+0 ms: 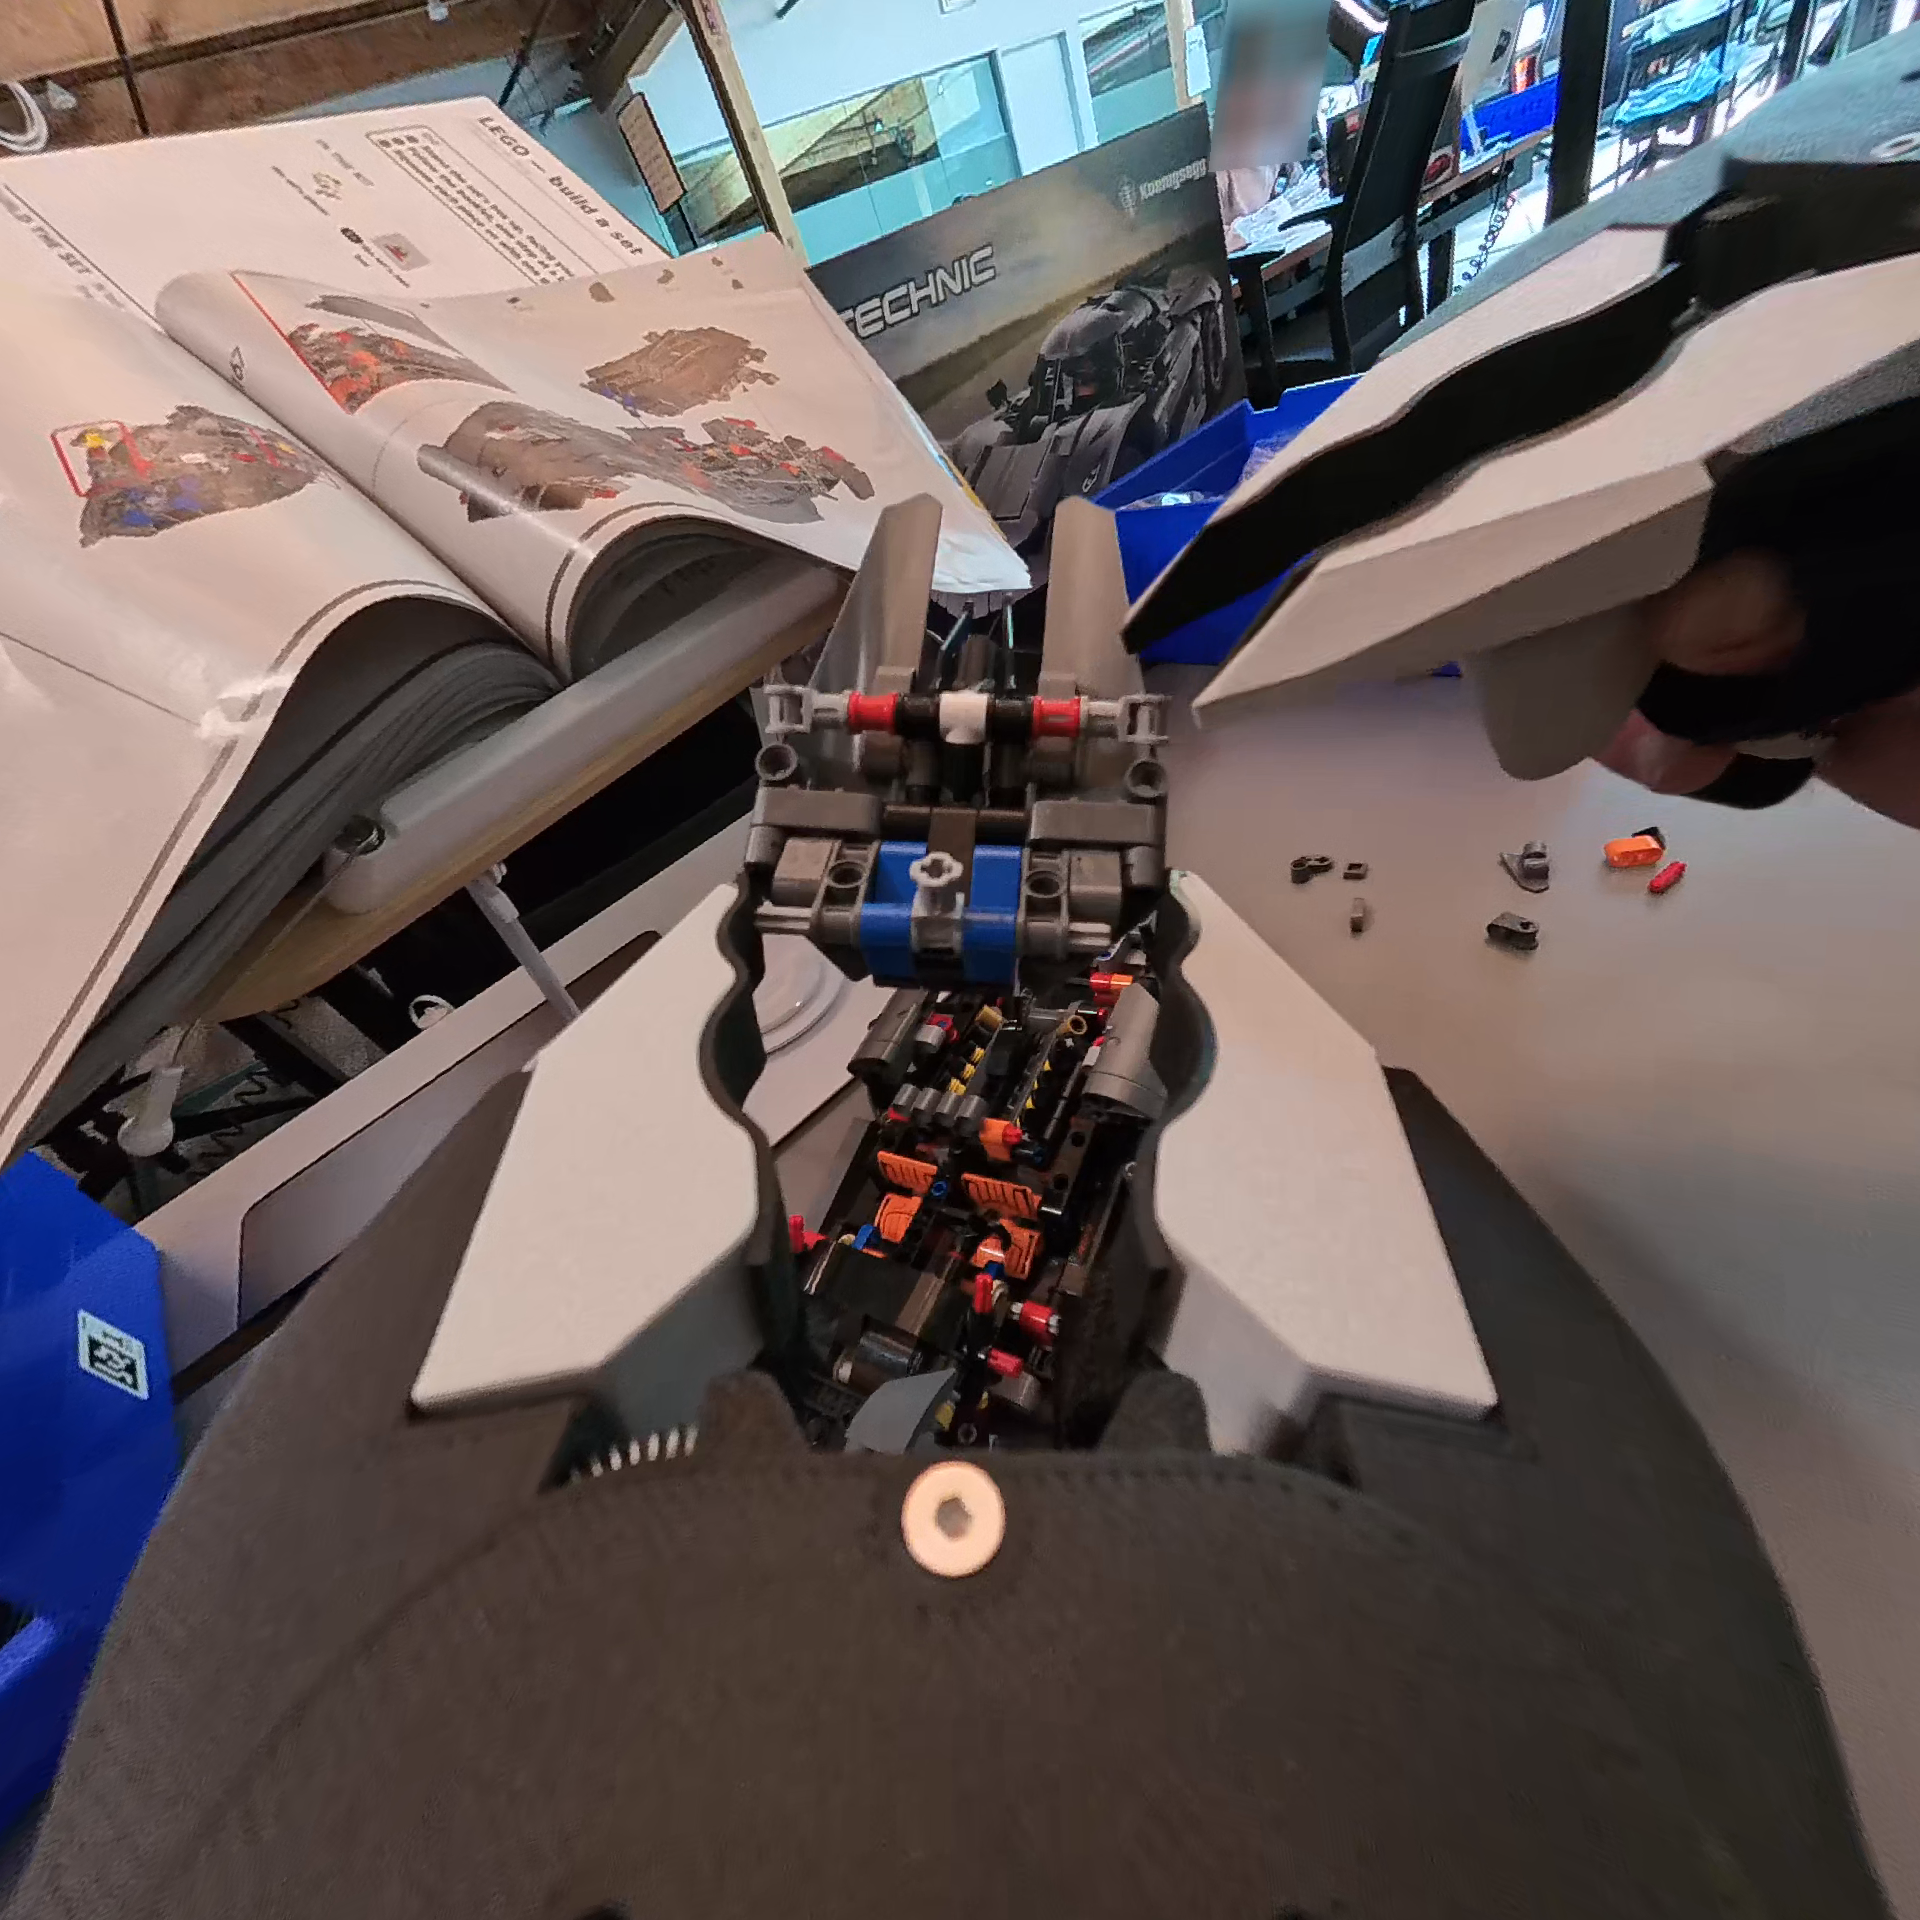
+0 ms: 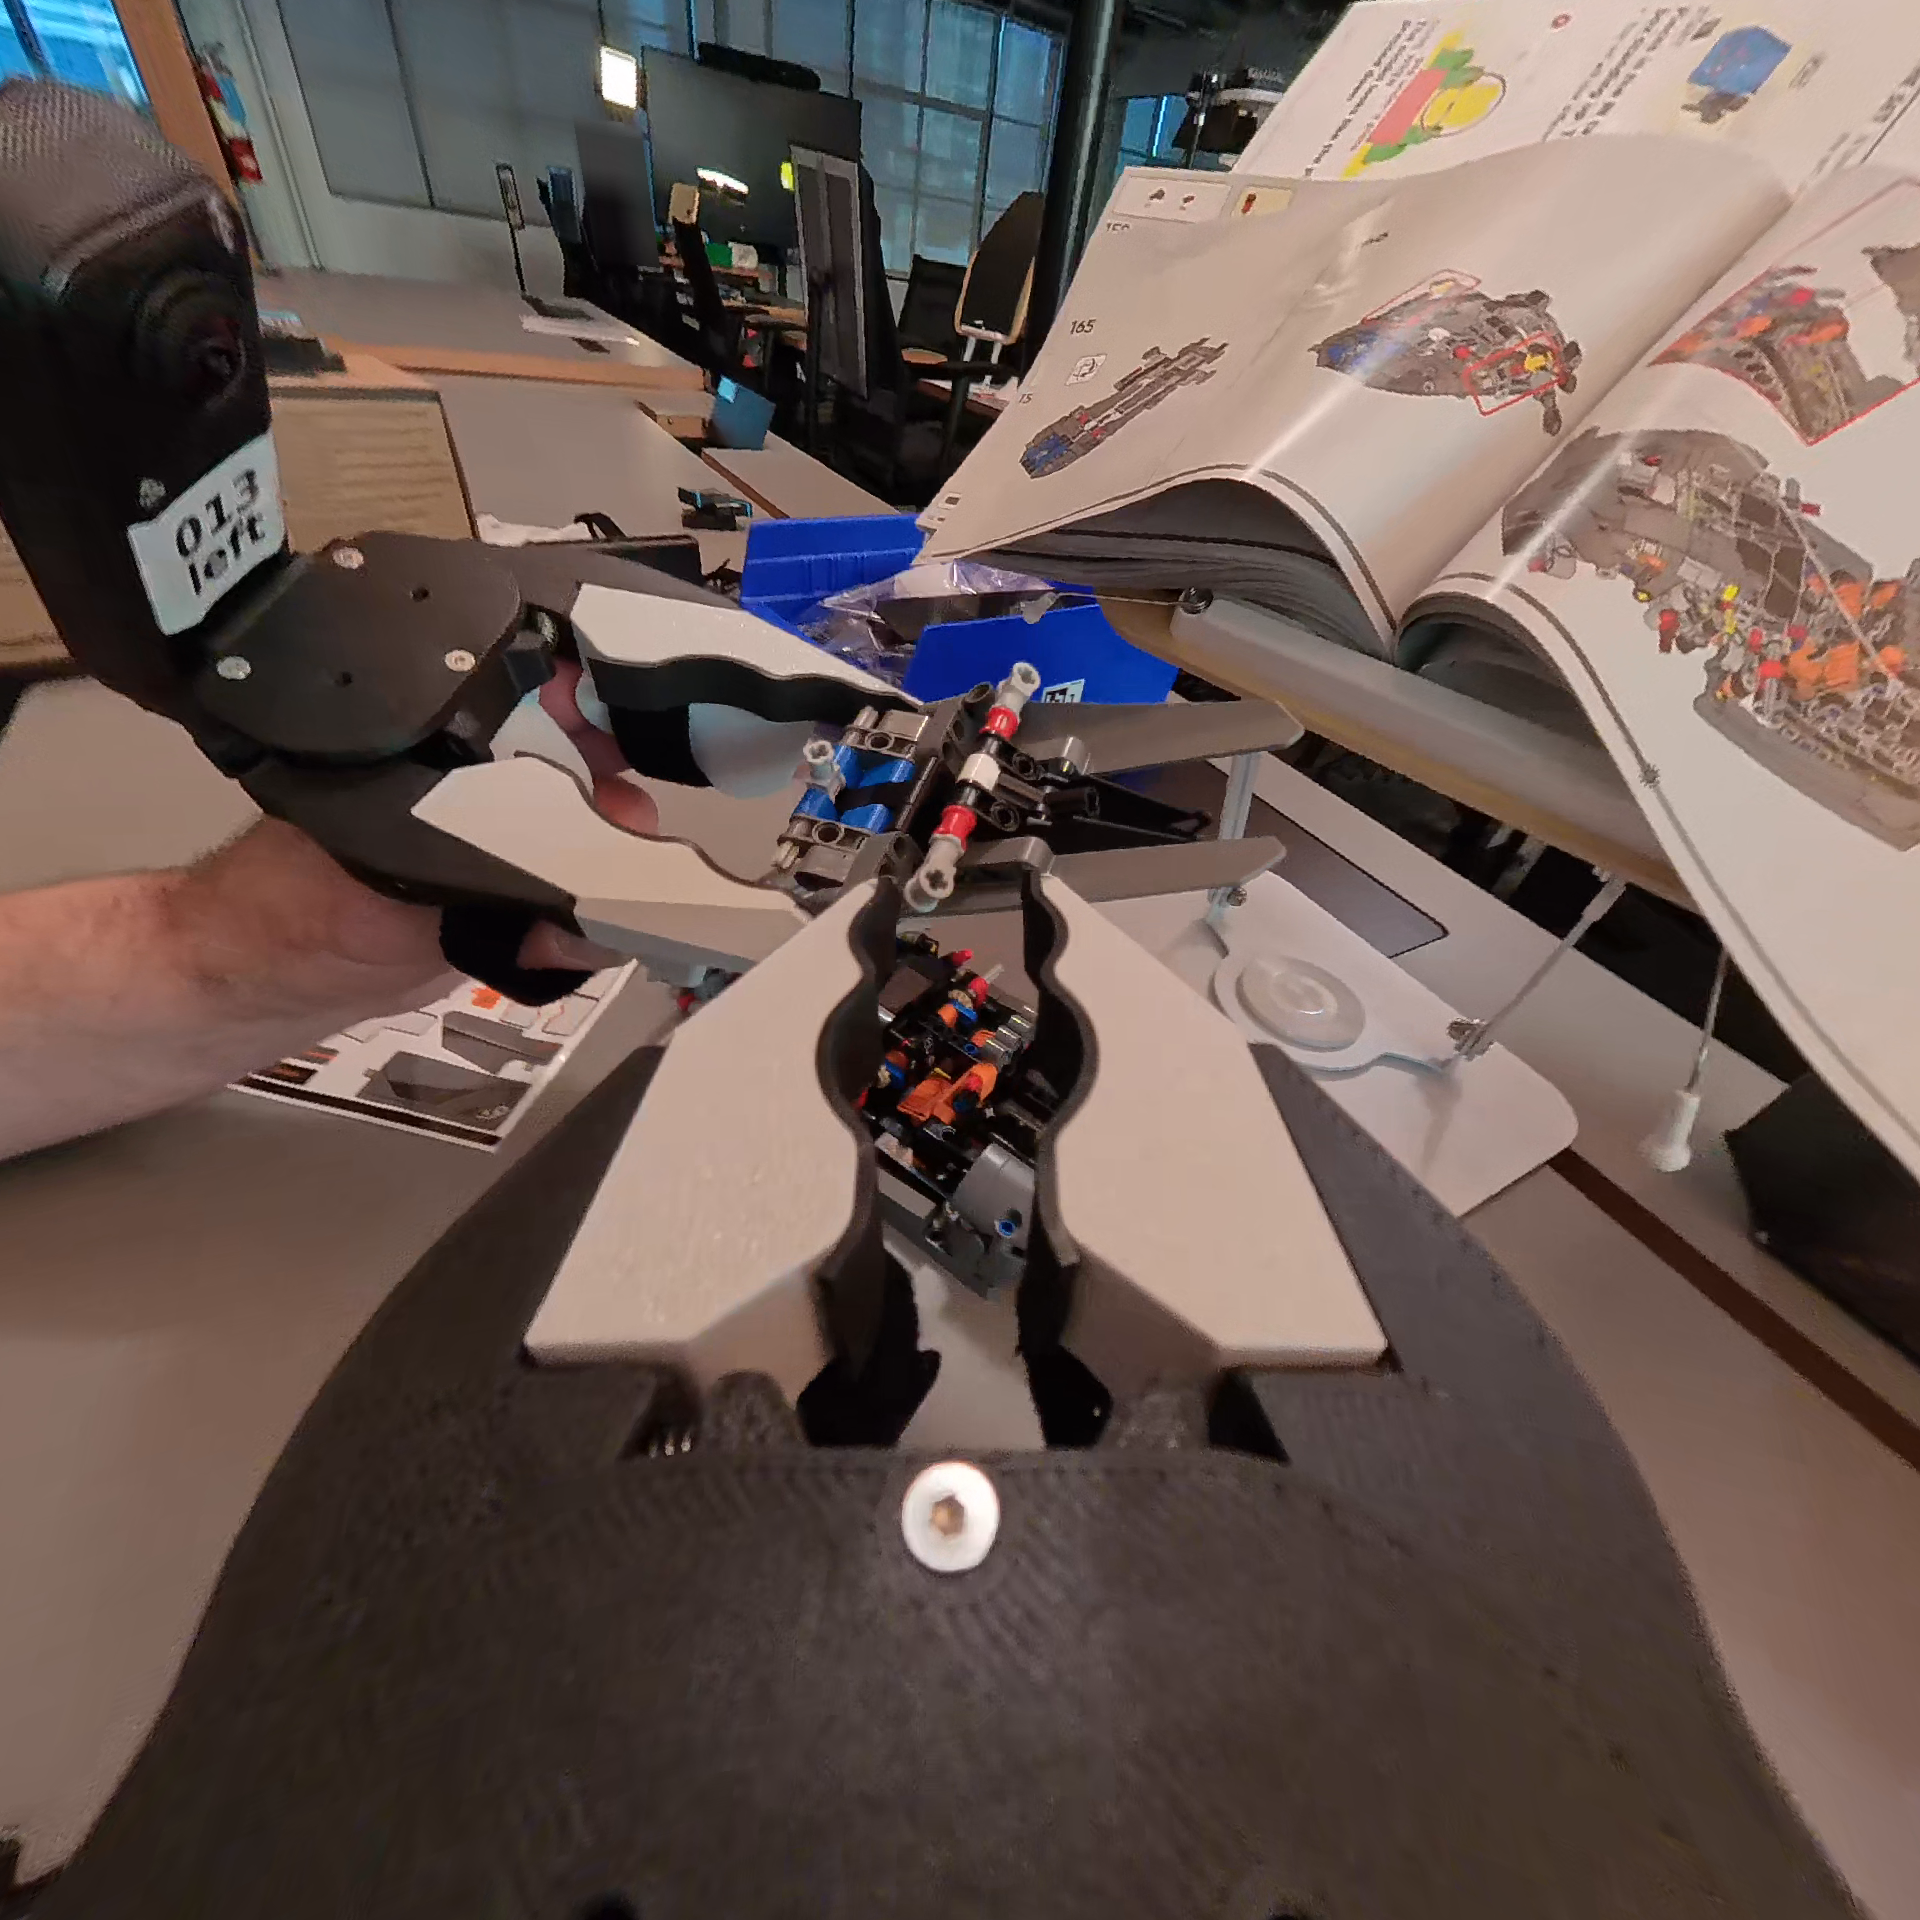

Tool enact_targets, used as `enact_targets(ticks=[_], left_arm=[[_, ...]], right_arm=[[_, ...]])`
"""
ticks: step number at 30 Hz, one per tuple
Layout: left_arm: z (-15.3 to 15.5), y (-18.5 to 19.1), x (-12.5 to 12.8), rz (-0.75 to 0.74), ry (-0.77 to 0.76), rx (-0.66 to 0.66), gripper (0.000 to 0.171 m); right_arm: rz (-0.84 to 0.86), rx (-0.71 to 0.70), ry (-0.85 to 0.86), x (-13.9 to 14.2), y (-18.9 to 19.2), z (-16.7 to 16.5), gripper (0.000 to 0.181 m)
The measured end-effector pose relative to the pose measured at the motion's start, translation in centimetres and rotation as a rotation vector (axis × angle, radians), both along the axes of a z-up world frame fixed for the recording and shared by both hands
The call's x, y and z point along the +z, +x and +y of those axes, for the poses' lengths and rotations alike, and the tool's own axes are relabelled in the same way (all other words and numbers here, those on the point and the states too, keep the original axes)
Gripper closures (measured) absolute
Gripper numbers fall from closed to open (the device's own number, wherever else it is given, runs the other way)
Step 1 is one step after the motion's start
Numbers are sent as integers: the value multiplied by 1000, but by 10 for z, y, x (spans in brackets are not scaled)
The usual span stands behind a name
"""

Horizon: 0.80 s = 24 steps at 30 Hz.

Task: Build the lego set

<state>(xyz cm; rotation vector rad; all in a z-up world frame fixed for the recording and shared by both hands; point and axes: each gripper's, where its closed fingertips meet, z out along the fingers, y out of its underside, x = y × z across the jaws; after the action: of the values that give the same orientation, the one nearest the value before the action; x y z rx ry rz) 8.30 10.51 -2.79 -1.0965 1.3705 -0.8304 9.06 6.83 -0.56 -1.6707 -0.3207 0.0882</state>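
As gripped, lego chassis [image 1: 961,1091] lengthwise, tail-up.

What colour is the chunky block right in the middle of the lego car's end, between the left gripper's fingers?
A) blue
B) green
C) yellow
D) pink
A: in the left wrist view the block in the middle of the lego car is blue, with a light grey peg sticking out of it, and grey pieces sit on both sides.

A partly built grey lego model [image 1: 961,862], blue block and red-tipped axle at its end, is tilted up toward twelve o'clock; loose pieces [image 1: 1517,878] lie at three o'clock.
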Motion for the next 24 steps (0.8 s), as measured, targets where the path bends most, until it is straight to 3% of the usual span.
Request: enact_targets(ticks=[6, 10, 17, 24], left_arm=[[-2, 0, 0, -1, 9, -6, 98], [-1, 0, 0, -2, 14, -3, 98], [-2, 0, 2, -9, 44, 2, 98], [-3, 0, 7, -34, 75, 5, 98]], right_arm=[[-171, -45, -10, -6, -5, 2, 171], [-171, -49, -12, -7, -6, 3, 174], [-49, -13, -15, -6, -6, 2, 175], [191, 73, -2, 0, -8, 0, 176]])
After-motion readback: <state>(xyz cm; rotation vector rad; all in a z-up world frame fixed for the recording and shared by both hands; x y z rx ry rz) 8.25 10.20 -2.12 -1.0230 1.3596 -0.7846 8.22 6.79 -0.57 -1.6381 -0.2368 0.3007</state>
